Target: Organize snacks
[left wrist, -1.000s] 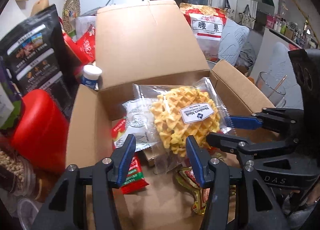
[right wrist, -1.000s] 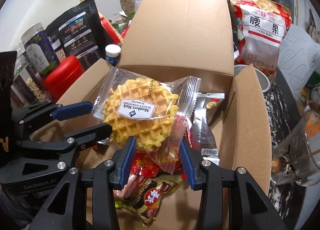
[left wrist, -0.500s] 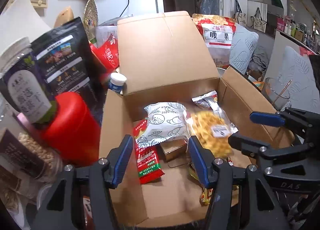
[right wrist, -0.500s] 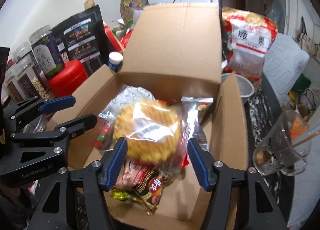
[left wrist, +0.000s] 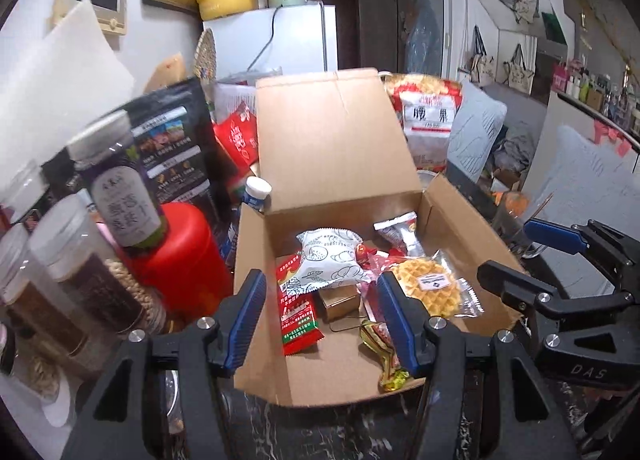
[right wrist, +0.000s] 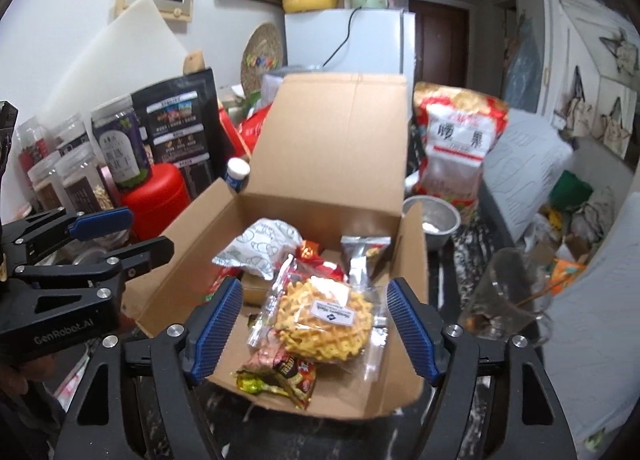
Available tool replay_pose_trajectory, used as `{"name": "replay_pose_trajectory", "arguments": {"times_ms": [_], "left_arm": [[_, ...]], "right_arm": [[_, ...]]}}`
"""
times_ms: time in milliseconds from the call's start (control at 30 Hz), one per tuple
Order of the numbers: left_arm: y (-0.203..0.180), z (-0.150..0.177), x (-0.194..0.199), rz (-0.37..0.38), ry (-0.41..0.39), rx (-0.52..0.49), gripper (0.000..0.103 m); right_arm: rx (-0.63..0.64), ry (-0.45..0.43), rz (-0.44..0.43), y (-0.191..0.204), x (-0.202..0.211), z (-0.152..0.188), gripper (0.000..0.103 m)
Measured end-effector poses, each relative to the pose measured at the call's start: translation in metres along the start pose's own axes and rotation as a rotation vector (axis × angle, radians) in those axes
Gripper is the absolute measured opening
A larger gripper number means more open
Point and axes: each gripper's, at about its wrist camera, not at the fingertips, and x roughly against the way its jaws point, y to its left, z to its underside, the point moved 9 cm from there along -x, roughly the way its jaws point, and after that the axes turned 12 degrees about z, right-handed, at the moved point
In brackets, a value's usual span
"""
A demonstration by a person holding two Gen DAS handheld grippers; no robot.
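Note:
An open cardboard box [left wrist: 440, 204] stands on the dark table with several snack packets in it. A clear packet with a yellow waffle [right wrist: 328, 320] lies loose on top at the box's near right, also seen in the left wrist view [left wrist: 430, 286]. My right gripper [right wrist: 316, 316] hangs above it, its jaws opening, pads apart from the packet. My left gripper [left wrist: 320, 312] stands open over the box's front edge, holding nothing. A white bread packet [left wrist: 328, 256] and a red packet [left wrist: 298, 308] lie beneath it.
A red canister [left wrist: 176, 256], jars [left wrist: 116, 196] and a black pouch [left wrist: 168, 148] crowd the box's left side. Behind it stands a cashew bag [left wrist: 428, 120]. To its right are a metal bowl [right wrist: 434, 220] and a glass mug [right wrist: 504, 300].
The waffle packet, held up over the box a second ago, has dropped into it. Both grippers have pulled back and upward, and the right jaws have widened.

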Motion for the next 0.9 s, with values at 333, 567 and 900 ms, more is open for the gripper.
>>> {"name": "replay_pose_trajectory", "arguments": {"times_ms": [333,567,900], "left_arm": [[-0.015,0.000,0.051,0.020,-0.080,-0.004,0.057],[-0.024,0.009,0.080,0.044,-0.118,-0.009,0.057],[-0.036,0.035,0.111,0.043,-0.146,-0.025,0.058]], "right_arm": [[-0.006,-0.109,0.042,-0.004,0.067,-0.004,0.088],[-0.027,-0.151,0.075,-0.007,0.103,0.009,0.090],[-0.083,-0.142,0.101,-0.009,0.128,0.036,0.090]]}}
